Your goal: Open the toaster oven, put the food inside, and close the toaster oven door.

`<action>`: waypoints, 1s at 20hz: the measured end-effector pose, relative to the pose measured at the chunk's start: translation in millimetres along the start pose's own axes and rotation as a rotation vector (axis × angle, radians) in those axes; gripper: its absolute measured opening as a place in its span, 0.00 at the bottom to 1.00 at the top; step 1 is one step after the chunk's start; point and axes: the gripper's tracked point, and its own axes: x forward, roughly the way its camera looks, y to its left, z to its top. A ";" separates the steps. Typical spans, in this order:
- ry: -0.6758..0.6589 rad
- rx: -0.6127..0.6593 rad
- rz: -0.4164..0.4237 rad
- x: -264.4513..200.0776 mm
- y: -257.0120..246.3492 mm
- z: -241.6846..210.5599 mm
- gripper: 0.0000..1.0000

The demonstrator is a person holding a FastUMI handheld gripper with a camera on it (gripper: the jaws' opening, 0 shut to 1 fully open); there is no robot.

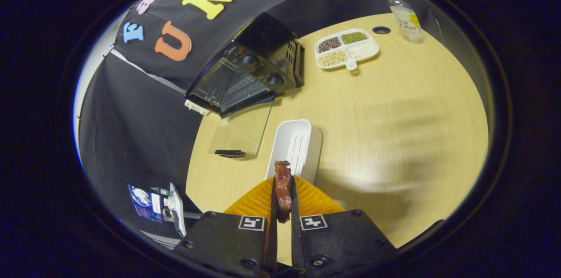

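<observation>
Pinched in the gripper [283, 181], food [283, 188] hangs over a wooden table [394, 115], toaster oven [250, 72] door open.

The place is a recording booth: black cloth walls [131, 115] enclose a round wooden desk [394, 137] carrying a toaster oven [250, 72].

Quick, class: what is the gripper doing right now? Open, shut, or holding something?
Gripper: shut on the piece of food, a reddish-brown strip pinched between both fingers, held above the white tray.
</observation>
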 end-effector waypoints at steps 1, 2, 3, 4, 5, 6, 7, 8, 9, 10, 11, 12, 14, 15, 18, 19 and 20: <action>-0.013 -0.010 -0.002 -4.0 7.7 0.9 0.16; -0.027 -0.020 0.004 -6.9 18.1 2.8 0.16; -0.040 -0.020 0.012 -9.8 30.3 2.1 0.16; -0.053 -0.010 0.023 -11.3 42.5 1.5 0.16; -0.069 0.001 0.034 -12.6 55.7 -0.5 0.16; -0.089 0.017 0.044 -14.0 69.0 -1.7 0.16; -0.110 0.034 0.055 -15.9 82.3 -4.7 0.16; -0.135 0.056 0.064 -16.9 95.2 -6.5 0.16; -0.163 0.083 0.070 -16.8 107.5 -9.8 0.16; -0.196 0.113 0.070 -15.3 118.5 -11.7 0.16; -0.232 0.135 0.067 -12.9 129.1 -13.4 0.16; -0.261 0.147 0.068 -7.9 139.7 -14.6 0.16; -0.308 0.182 0.077 2.5 162.0 -19.1 0.16; -0.327 0.209 0.090 9.2 174.4 -20.8 0.16; -0.381 0.293 0.109 32.7 203.5 -14.4 0.16; -0.396 0.308 0.111 40.7 211.4 -9.7 0.16; -0.413 0.312 0.106 48.9 217.8 -3.0 0.16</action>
